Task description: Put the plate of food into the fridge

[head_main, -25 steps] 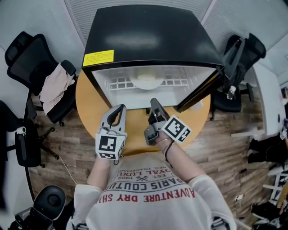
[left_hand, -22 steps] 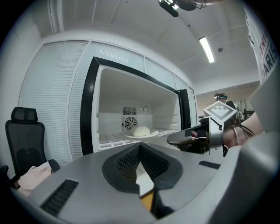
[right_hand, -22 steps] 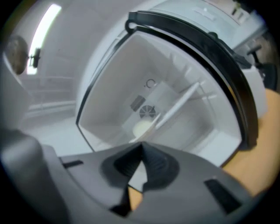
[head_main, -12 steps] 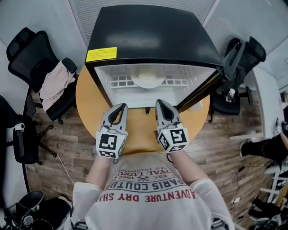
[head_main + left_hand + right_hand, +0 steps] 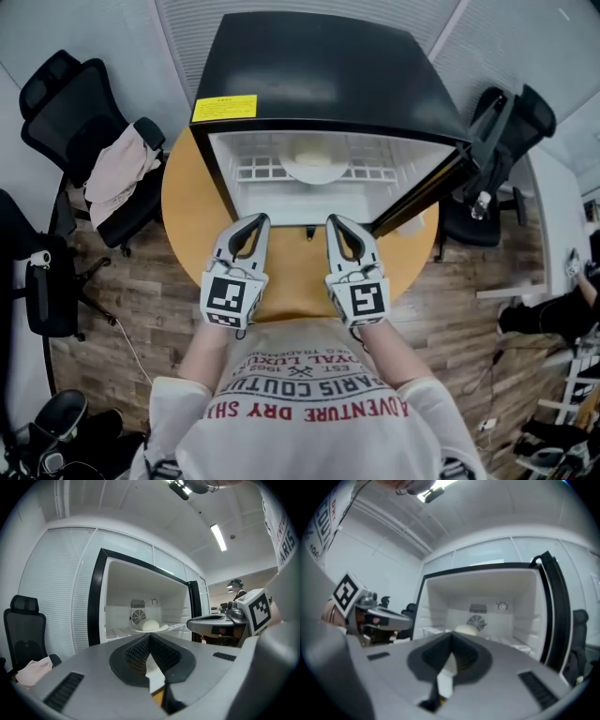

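Note:
A white plate with a pale round bun (image 5: pixel 314 163) rests on the wire shelf inside the open black mini fridge (image 5: pixel 319 66). The left gripper view shows the same plate of food (image 5: pixel 149 626) deep in the fridge, and in the right gripper view the bun (image 5: pixel 466 630) shows just over the jaws. My left gripper (image 5: pixel 254 222) and right gripper (image 5: pixel 335 223) are side by side over the round wooden table (image 5: pixel 187 225), in front of the fridge opening. Both are shut and empty, with their tips pointing at the fridge.
The fridge door (image 5: pixel 441 183) stands swung open to the right. Black office chairs stand at the left (image 5: pixel 84 131), one draped with pink cloth (image 5: pixel 117 173), and at the right (image 5: pixel 497 141). Wooden floor surrounds the table.
My right gripper has turned from a tilted pose and straightened up, ending parallel to the left one. The left gripper has barely moved.

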